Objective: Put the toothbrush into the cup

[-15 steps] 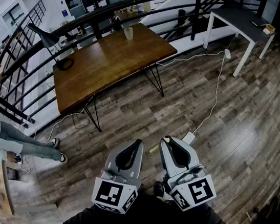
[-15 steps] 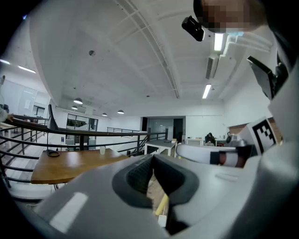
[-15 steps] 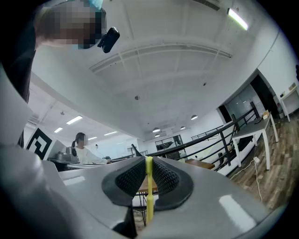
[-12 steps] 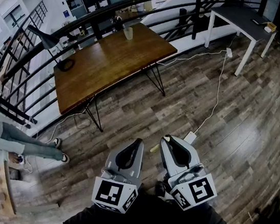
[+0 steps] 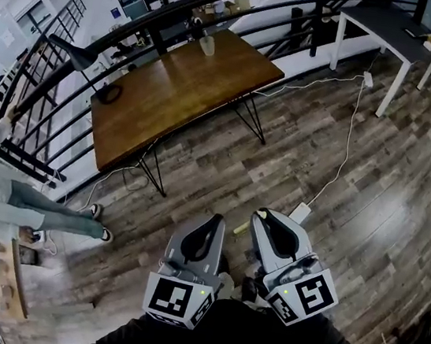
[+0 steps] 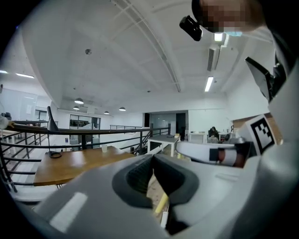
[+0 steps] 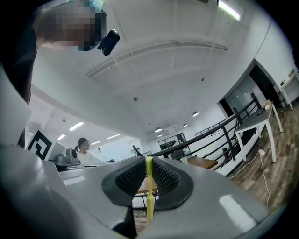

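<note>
My right gripper is shut on a thin yellow toothbrush, which stands upright between its ribbed pads. From the head view, both grippers are held low and close to my body over the wooden floor, and an end of the toothbrush pokes out beside the right gripper. The left gripper is shut with nothing in it. The pale cup stands far off, near the back edge of the brown wooden table; in the left gripper view the cup is tiny.
A black railing runs behind the table. On the table are a black desk lamp and a dark coil. A white table stands at the back right. A cable and power strip lie on the floor. A person stands left.
The head view has shifted a little, so the table and cup sit slightly further right in the frame. Both grippers keep their pose, and the toothbrush stays clamped.
</note>
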Action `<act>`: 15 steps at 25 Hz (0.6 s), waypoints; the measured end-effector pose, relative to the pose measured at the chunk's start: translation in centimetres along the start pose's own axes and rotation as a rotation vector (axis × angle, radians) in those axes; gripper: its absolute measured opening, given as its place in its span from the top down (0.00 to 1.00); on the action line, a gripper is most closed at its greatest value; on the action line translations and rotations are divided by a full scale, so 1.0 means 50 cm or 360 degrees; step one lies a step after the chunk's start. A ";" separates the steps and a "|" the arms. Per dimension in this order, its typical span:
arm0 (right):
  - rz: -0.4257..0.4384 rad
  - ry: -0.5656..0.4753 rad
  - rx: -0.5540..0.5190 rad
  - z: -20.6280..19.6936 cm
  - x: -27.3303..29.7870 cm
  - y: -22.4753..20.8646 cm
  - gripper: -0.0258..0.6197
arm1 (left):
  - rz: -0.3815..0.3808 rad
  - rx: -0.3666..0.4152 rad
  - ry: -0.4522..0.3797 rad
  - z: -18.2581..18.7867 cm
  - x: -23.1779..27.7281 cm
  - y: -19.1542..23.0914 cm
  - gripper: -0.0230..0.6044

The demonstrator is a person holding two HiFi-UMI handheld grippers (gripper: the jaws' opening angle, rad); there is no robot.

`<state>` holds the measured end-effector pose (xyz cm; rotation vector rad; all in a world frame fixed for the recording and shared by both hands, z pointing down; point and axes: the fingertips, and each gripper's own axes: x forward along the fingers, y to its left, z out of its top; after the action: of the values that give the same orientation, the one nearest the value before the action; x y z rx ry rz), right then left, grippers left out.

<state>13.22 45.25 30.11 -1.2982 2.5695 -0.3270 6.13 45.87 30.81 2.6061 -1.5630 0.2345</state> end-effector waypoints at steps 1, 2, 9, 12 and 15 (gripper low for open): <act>0.0001 0.0009 0.0004 -0.004 0.011 -0.007 0.89 | 0.0000 -0.0004 0.0002 -0.002 0.011 0.008 0.95; 0.0000 0.0019 0.0003 -0.009 0.022 -0.014 0.89 | 0.0001 -0.0011 0.0002 -0.003 0.022 0.017 0.95; -0.0016 0.0050 -0.0023 -0.018 0.123 -0.056 0.89 | -0.0016 -0.0055 -0.0023 0.002 0.106 0.094 0.95; -0.0012 0.0063 -0.0041 -0.018 0.178 -0.068 0.89 | -0.0021 -0.0076 -0.0035 0.010 0.143 0.136 0.95; -0.0007 0.0088 -0.0050 -0.018 0.230 -0.076 0.89 | -0.0023 -0.0106 -0.0044 0.018 0.176 0.177 0.95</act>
<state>9.19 33.81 30.82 -1.3236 2.6281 -0.3289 2.49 33.95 31.52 2.5799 -1.5320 0.1437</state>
